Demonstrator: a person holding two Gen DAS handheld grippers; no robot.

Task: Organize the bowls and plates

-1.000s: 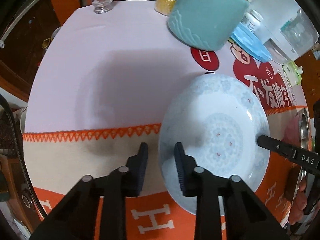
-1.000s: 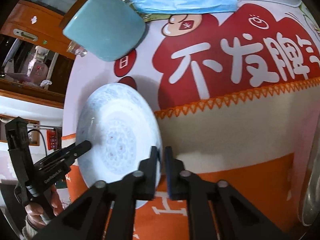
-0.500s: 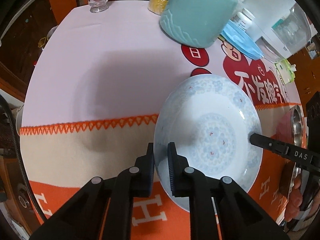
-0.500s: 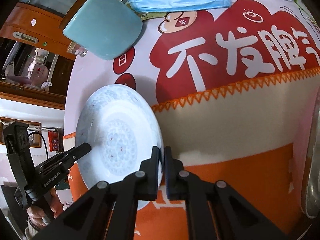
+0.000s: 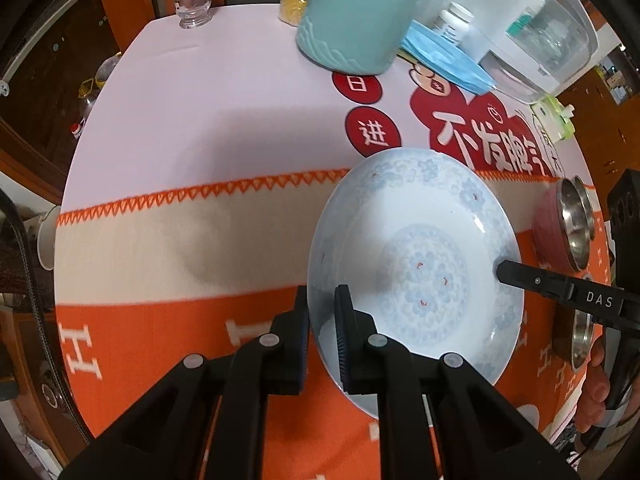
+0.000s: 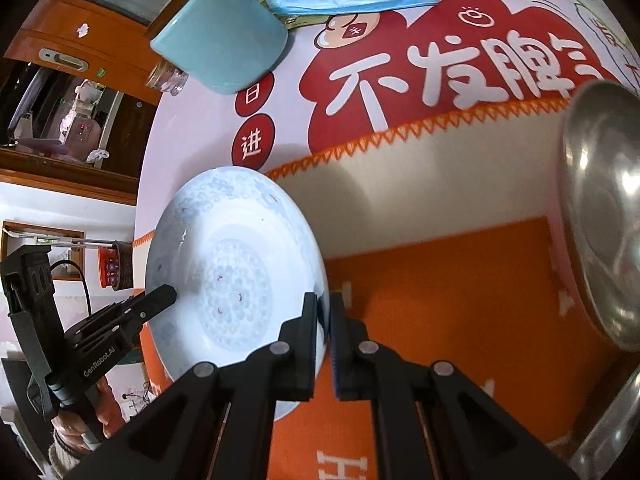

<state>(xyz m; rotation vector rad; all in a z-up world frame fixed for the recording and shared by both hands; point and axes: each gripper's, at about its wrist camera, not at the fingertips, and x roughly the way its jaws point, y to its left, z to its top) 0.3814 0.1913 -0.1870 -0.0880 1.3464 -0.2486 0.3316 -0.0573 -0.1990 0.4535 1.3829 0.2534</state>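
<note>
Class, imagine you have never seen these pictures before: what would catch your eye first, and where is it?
First the white plate with pale blue patterns, gripped on opposite rims by the left tongs and right tongs over the orange cloth. Next, the red banner with white characters beyond it, and the pale teal pot at the far edge.

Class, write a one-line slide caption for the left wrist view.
Left gripper and right gripper clamp opposite rims of a blue-patterned plate above the orange tablecloth.

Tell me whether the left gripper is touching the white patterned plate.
Touching. In the left wrist view the left gripper has one finger on each side of the white patterned plate rim, closed on it with no gap visible.
</note>
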